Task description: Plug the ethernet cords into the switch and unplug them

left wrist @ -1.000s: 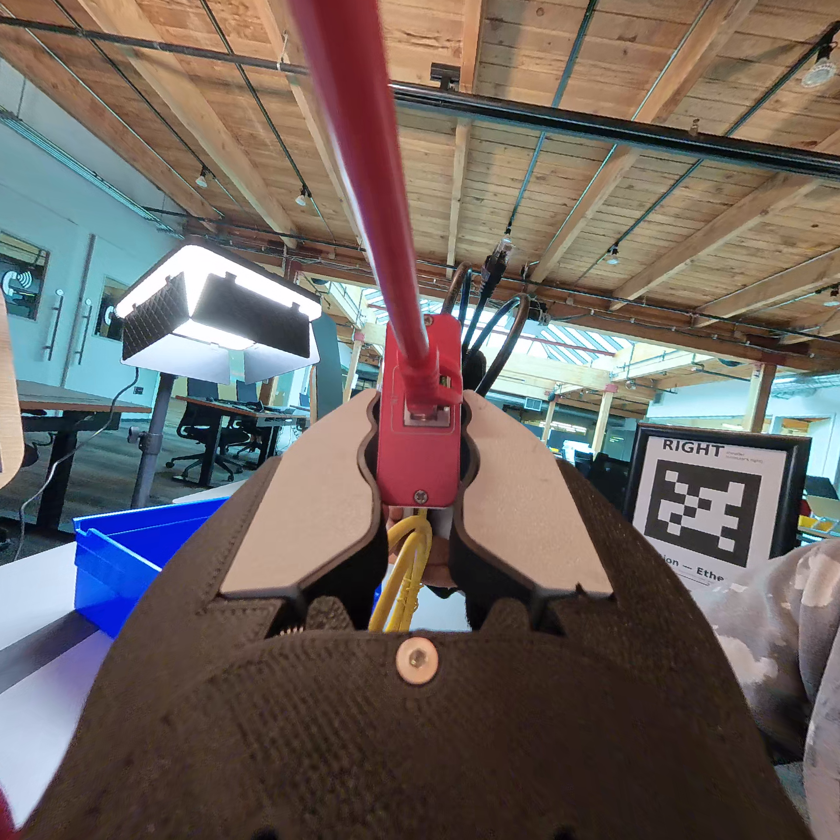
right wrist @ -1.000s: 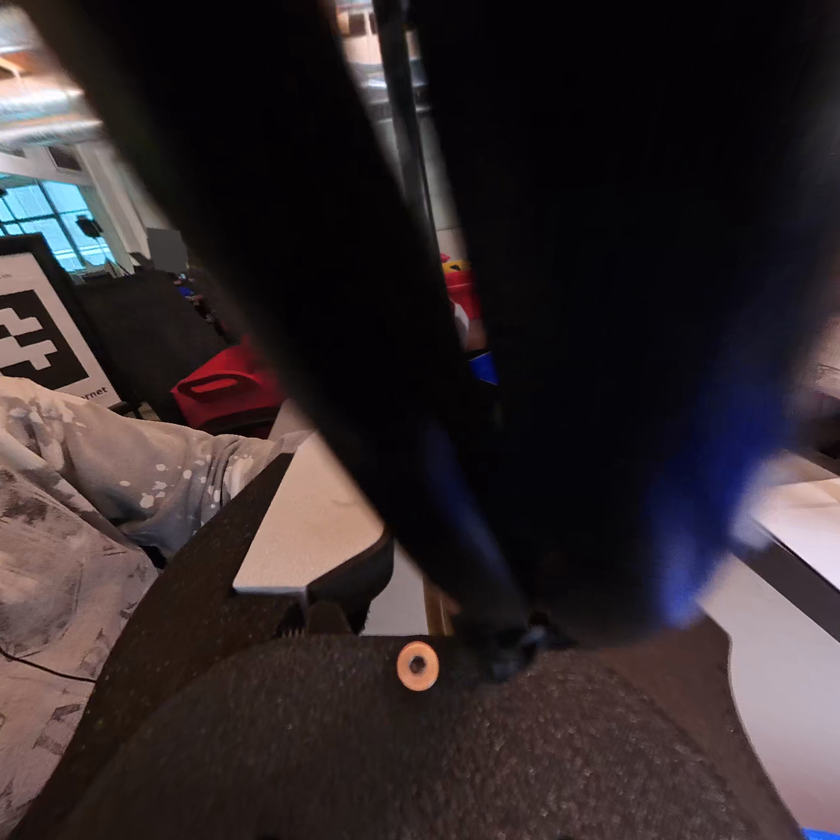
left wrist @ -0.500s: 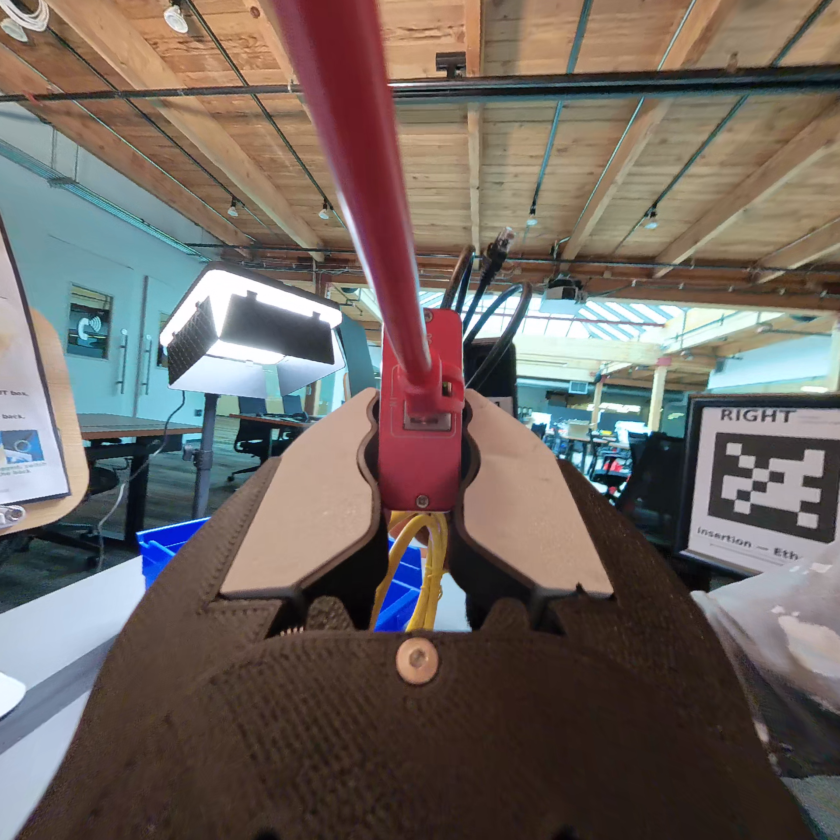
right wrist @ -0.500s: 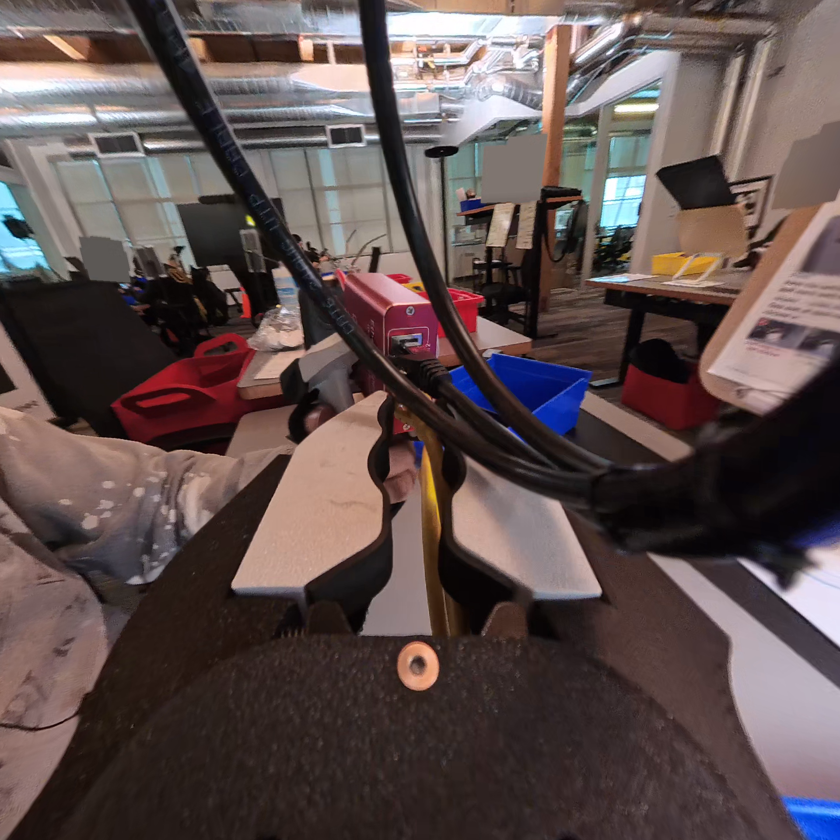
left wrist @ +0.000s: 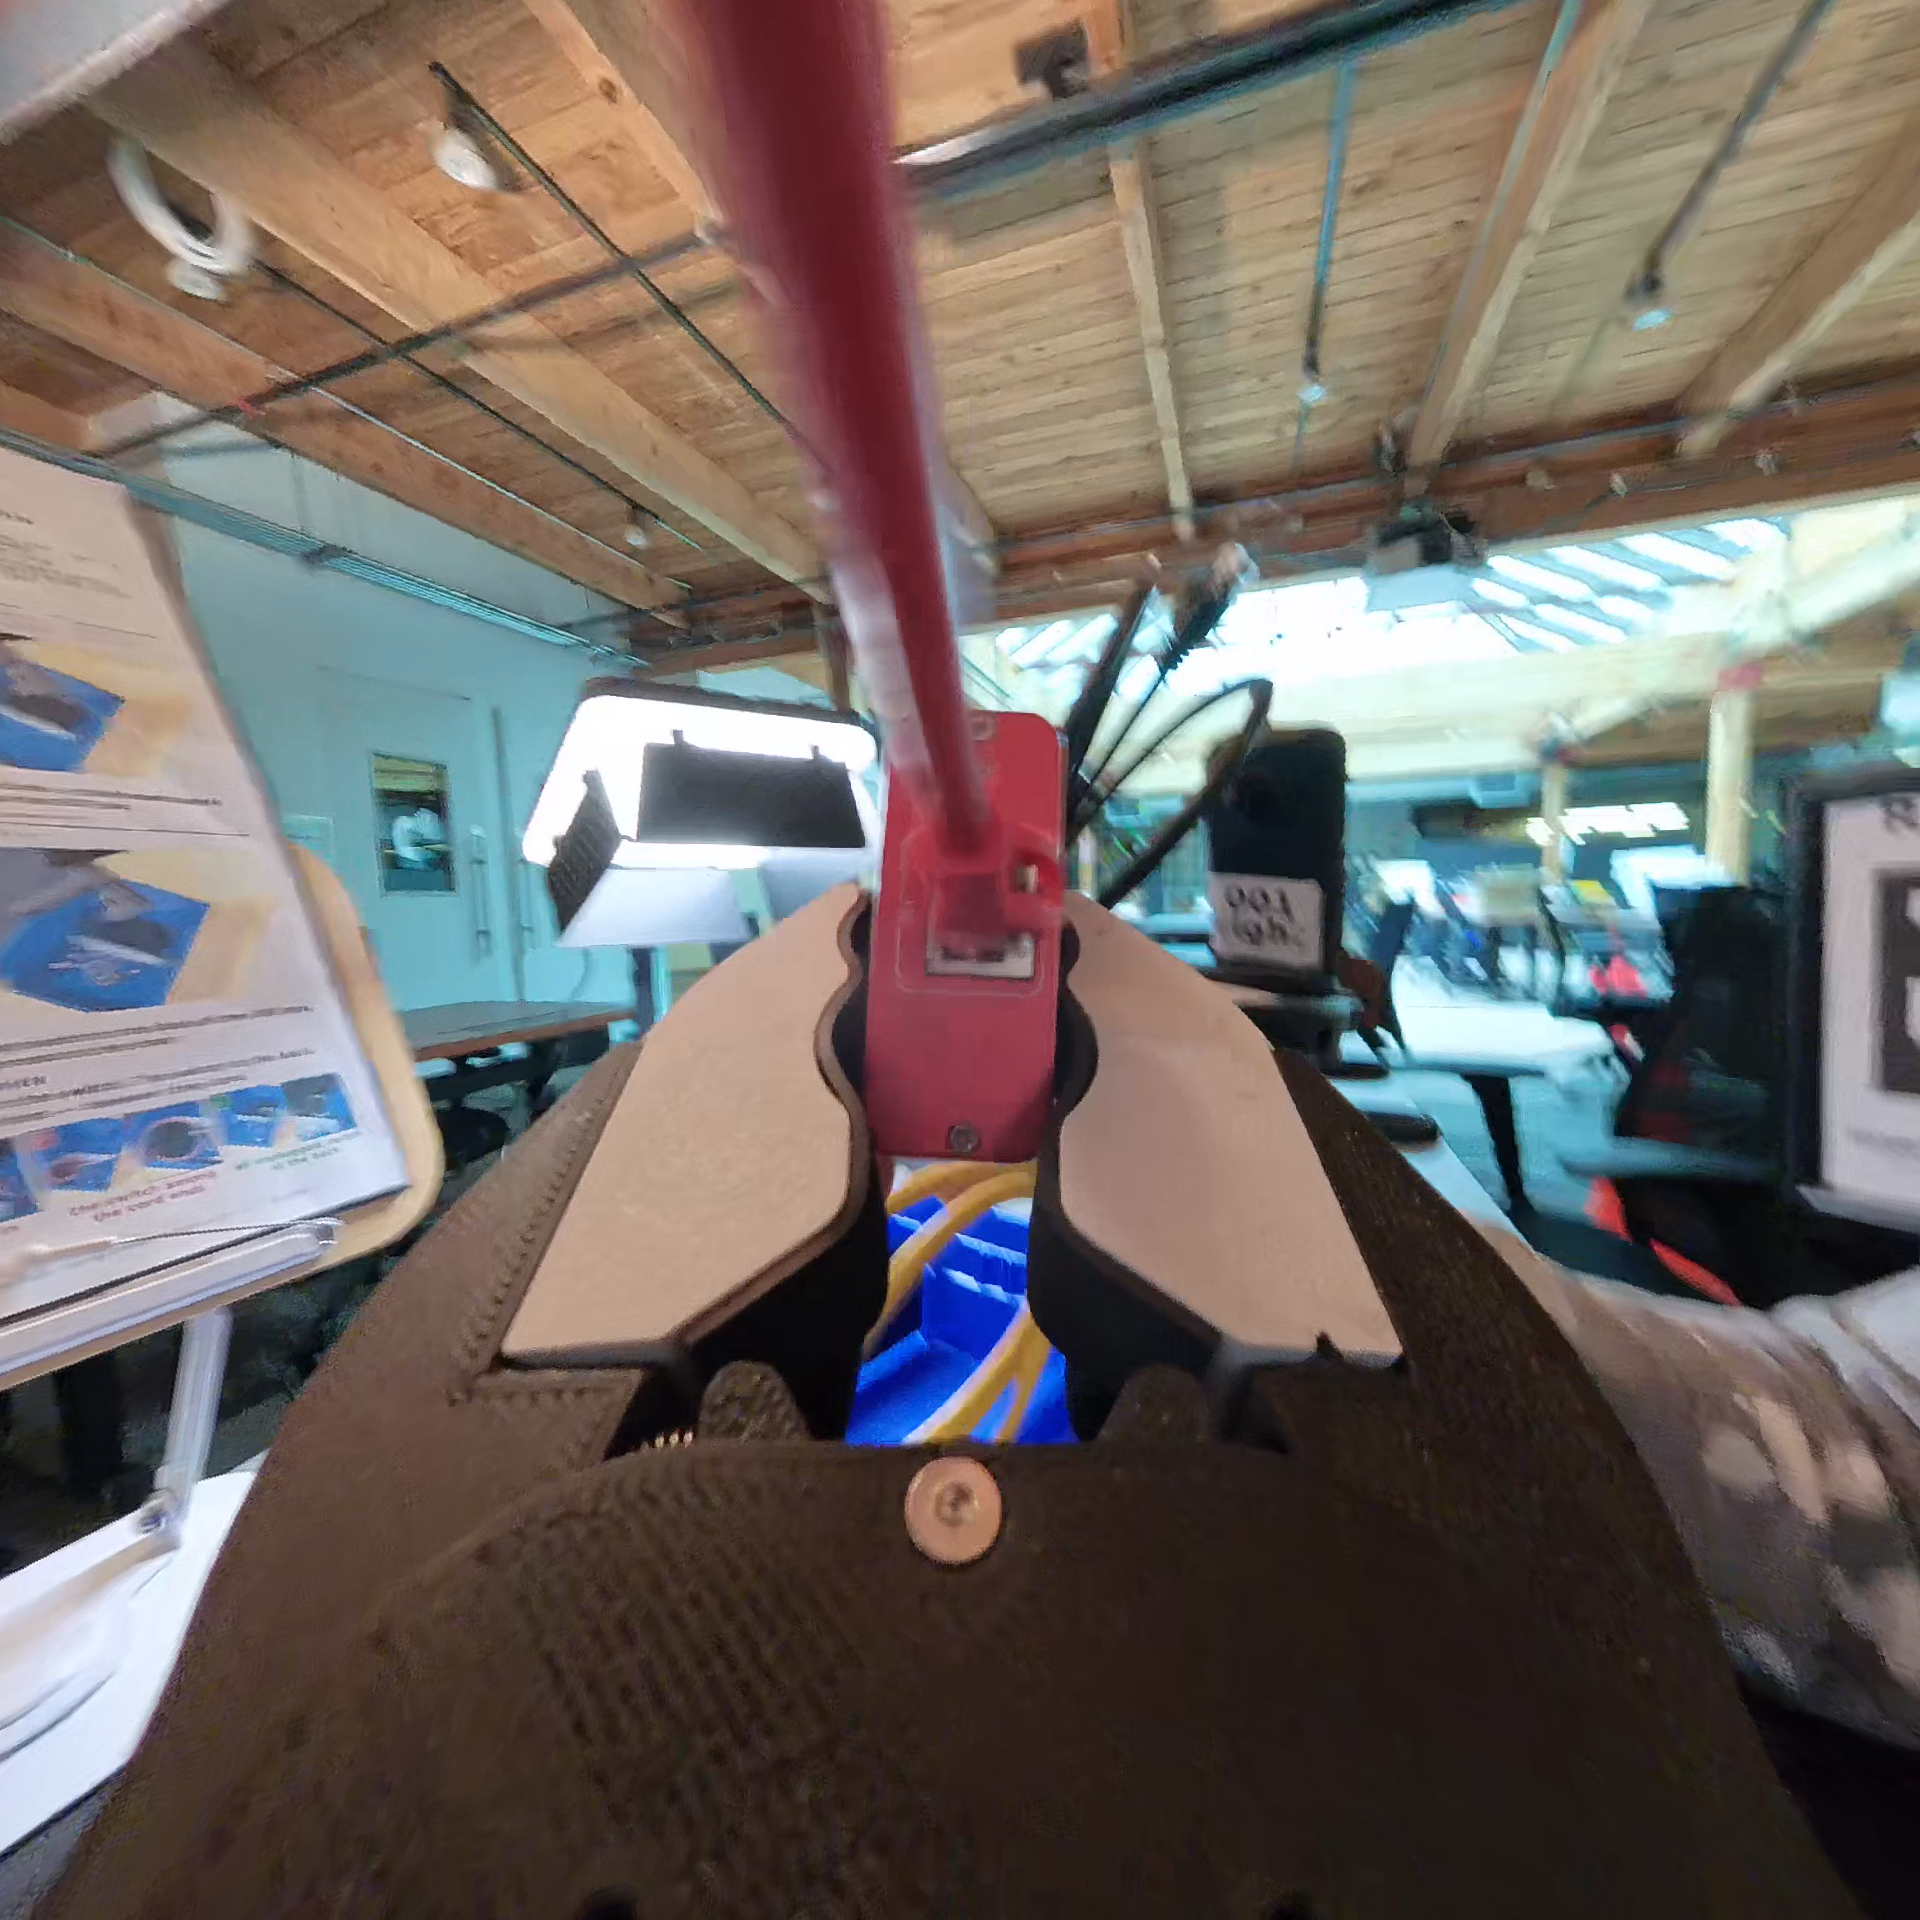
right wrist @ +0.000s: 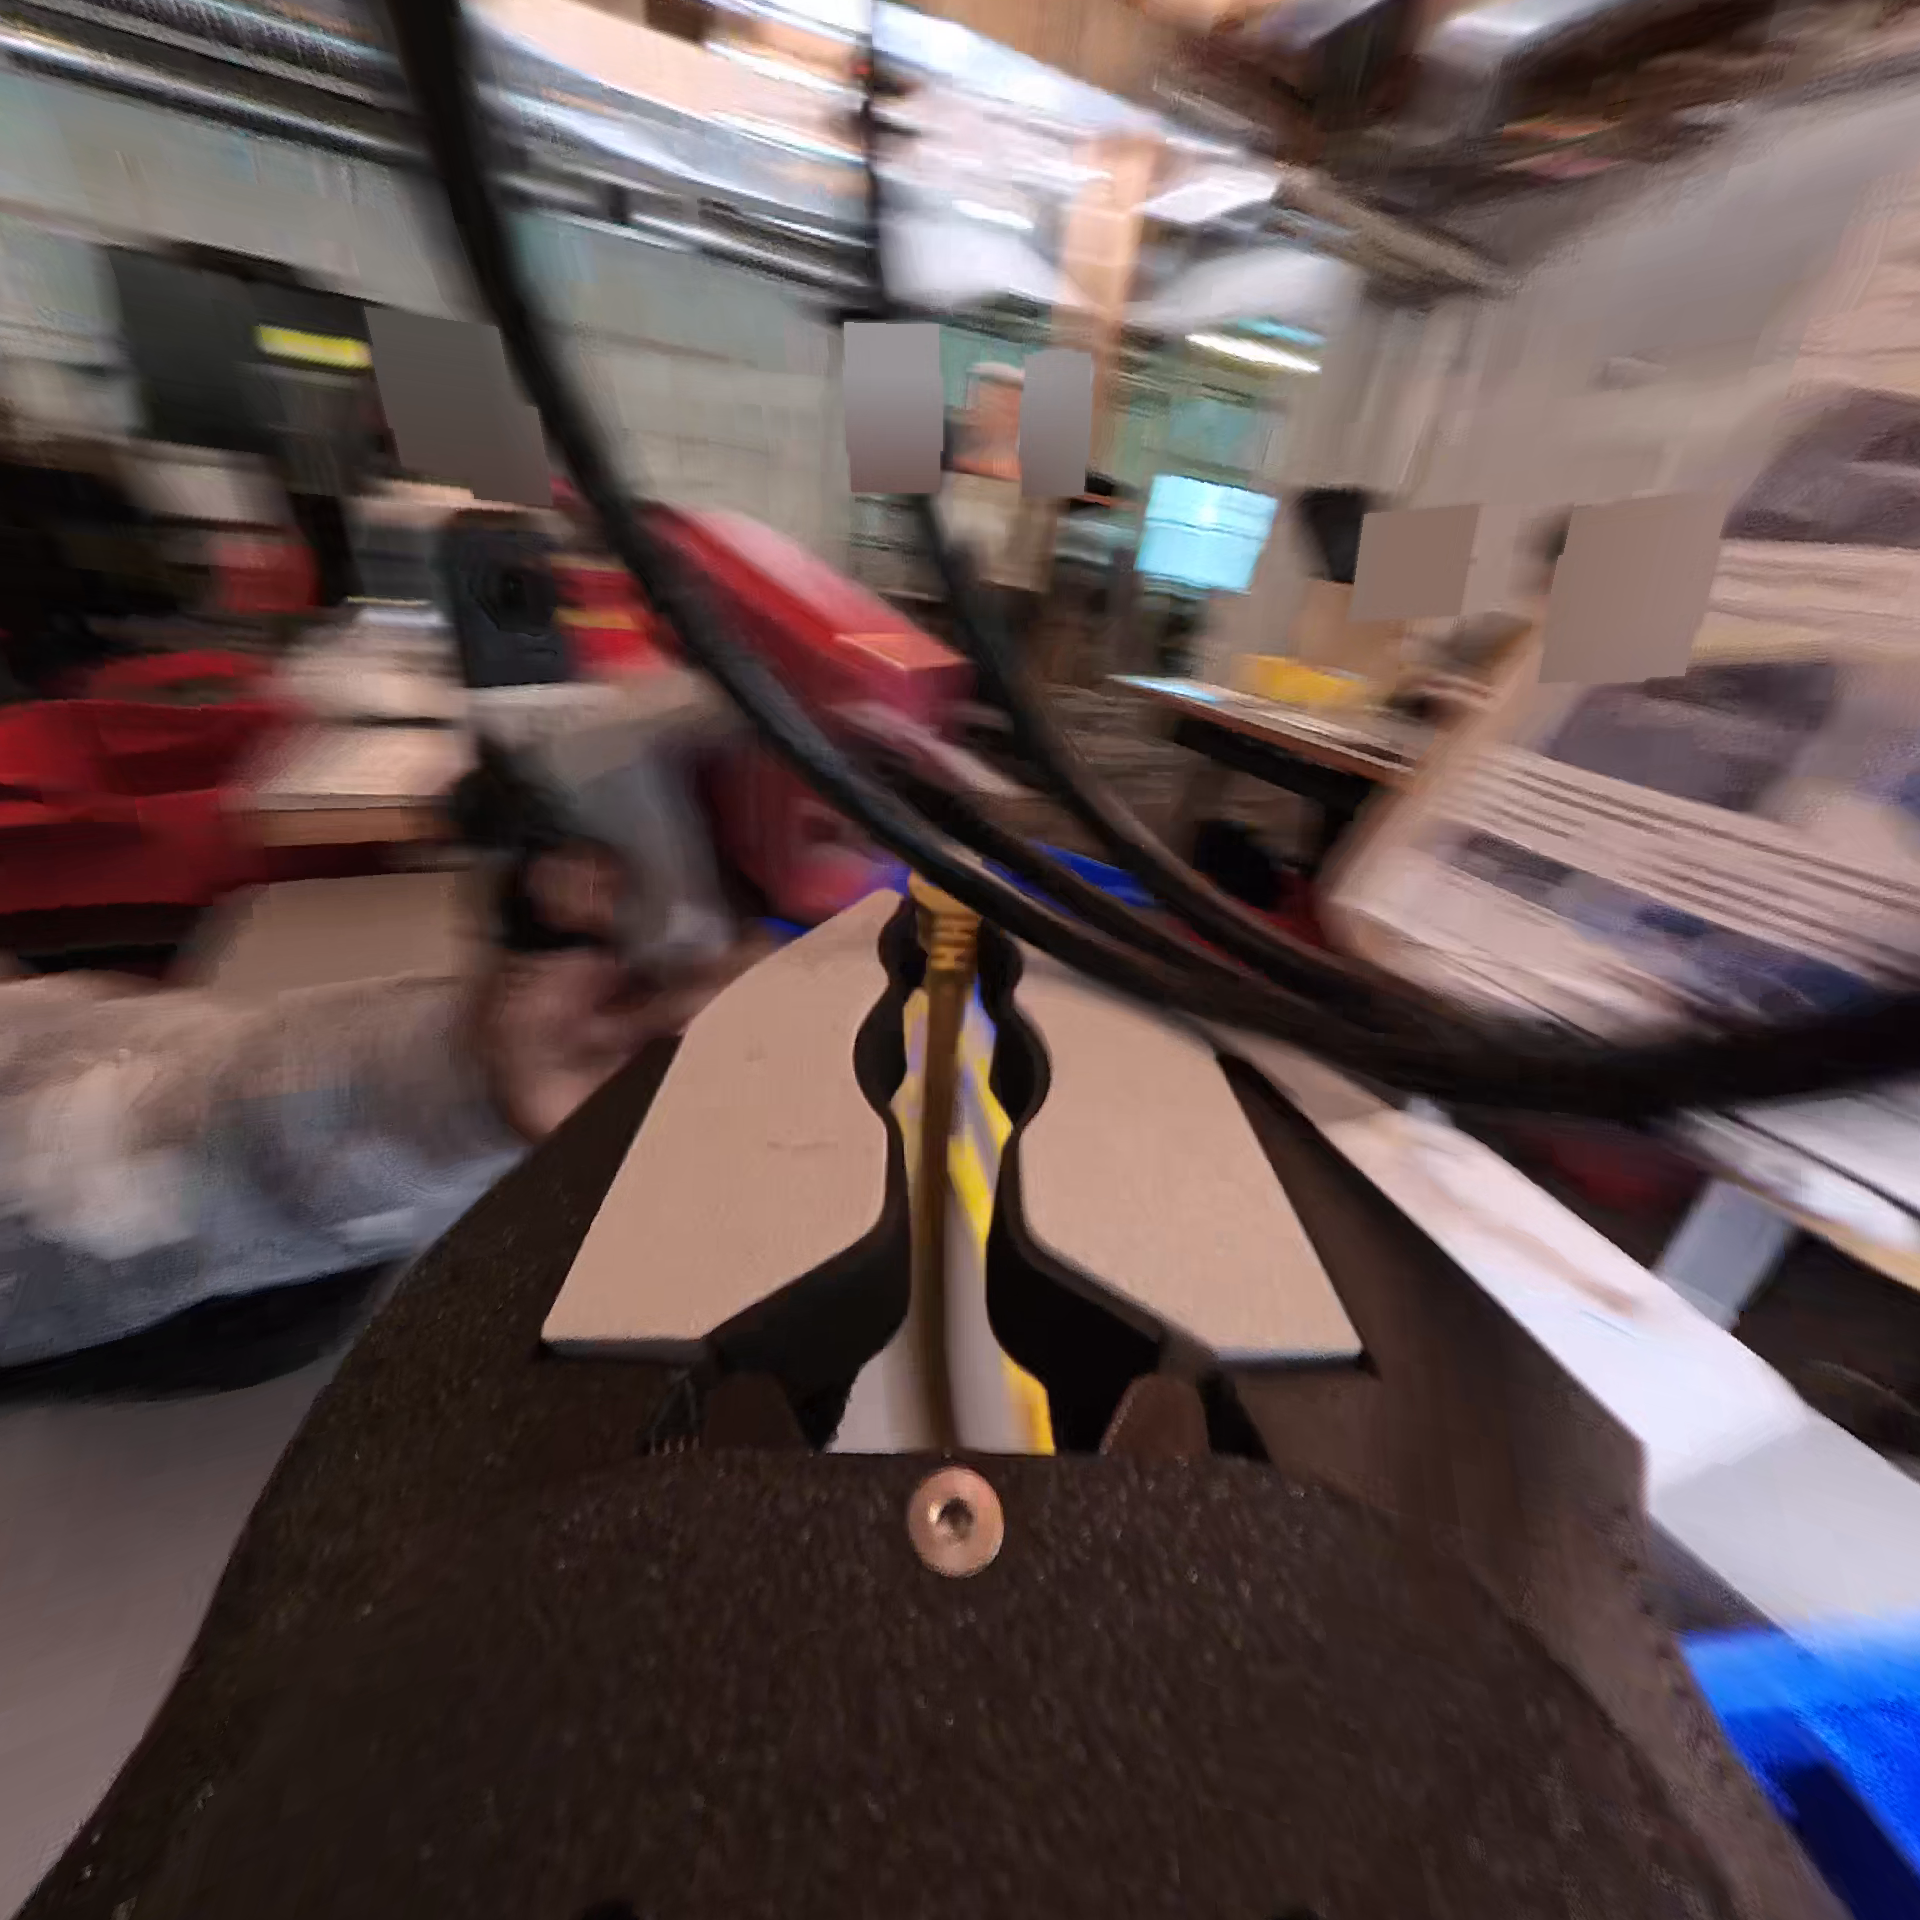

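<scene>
Switch (left wrist: 961,1039), a small red box, held upright between the fingers of the left gripper (left wrist: 961,1049), which are clamped on its two flanks. This box serves as the landmark. A red cord (left wrist: 831,416) enters the port on the face turned toward the left wrist camera and rises steeply above the box. Behind it, black cords (left wrist: 1164,707) arch upward; one free plug tip shows above and behind the box. Below it, yellow cords (left wrist: 966,1226) loop over a blue bin (left wrist: 966,1340). To its left stand a lit softbox lamp (left wrist: 707,810) and, nearer, an instruction sheet on a board (left wrist: 156,883).

The right gripper (right wrist: 940,997) has its fingers pressed together on a yellow cord (right wrist: 938,1039) just behind the ribbed boot (right wrist: 938,925); the plug itself is hidden by black cords (right wrist: 831,779) crossing in front. In the right wrist view the switch (right wrist: 821,644) lies ahead and to the left, heavily blurred.

The step in hand appears to be seating or withdrawing the yellow plug; the blur does not show which. To do it well, the left gripper should hold the box rigid while the right moves straight along the port axis, latch tab lined up with its notch. Black cords should be kept out of the path. A skewed push risks jamming the plug or twisting the box in its grip.
</scene>
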{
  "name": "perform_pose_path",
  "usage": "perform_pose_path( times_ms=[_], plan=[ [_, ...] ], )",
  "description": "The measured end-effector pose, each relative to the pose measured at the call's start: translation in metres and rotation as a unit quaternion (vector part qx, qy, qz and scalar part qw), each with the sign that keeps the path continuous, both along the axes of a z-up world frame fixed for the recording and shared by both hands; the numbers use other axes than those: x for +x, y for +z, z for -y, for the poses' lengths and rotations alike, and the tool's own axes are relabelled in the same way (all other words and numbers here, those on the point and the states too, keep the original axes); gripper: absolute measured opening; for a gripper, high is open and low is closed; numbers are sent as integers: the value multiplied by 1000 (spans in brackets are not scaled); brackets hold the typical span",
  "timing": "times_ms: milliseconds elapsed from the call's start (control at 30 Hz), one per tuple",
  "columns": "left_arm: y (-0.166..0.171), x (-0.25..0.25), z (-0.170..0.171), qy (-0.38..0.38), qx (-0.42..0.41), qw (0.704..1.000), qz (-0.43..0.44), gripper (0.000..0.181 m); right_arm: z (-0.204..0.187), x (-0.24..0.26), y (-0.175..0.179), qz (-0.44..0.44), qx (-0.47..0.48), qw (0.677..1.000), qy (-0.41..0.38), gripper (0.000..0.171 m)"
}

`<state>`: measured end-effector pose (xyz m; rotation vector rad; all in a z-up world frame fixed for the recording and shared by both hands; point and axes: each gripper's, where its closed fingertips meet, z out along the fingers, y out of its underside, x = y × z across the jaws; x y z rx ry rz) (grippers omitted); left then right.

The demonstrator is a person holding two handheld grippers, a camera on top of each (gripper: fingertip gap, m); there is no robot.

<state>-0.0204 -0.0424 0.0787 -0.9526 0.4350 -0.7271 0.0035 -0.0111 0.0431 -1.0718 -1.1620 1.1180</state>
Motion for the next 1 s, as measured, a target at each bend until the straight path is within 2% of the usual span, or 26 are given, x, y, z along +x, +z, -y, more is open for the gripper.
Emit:
perform_pose_path(
  times_ms=[33, 100, 167, 233, 433, 700, 767, 833, 867, 933, 1000],
  plan=[
    [14, -18, 7, 2, 23, 999, 45, 30, -24, 10, -2, -5, 19, 998, -55, 10],
    [34, -44, 19, -4, 26, 998, 57, 30, -23, 22, -1, -9, -41, 999, 17, 10],
    [36, -51, 16, 25, 16, 999, 26, 30, -9, 16, 8, 0, 18, 1000, 11, 11],
    [34, -59, 9, 31, -2, 999, 33, 31, -5, 13, 12, 3, 2, 1000, 23, 11],
    [37, -98, 4, 51, -18, 996, 75, 30, -38, 41, 11, 5, -67, 998, 17, 10],
    [47, -112, 12, 40, -12, 993, 109, 30, -113, 105, 13, -31, -54, 990, -123, 10],
    [47, -110, 13, 30, -14, 993, 110, 30, -132, 115, -1, -17, -76, 986, -144, 11],
    [46, -107, 11, 21, -19, 993, 113, 30, -149, 116, -32, 25, -140, 981, -129, 11],
    [45, -104, 10, 15, -23, 993, 114, 30, -165, 119, -53, 49, -172, 972, -155, 11],
    [42, -99, 7, 2, -32, 992, 119, 30, -201, 136, -101, 132, -203, 936, -255, 11],
    [38, -94, 4, -10, -42, 992, 119, 30, -227, 163, -120, 184, -154, 897, -371, 20]
  ],
)
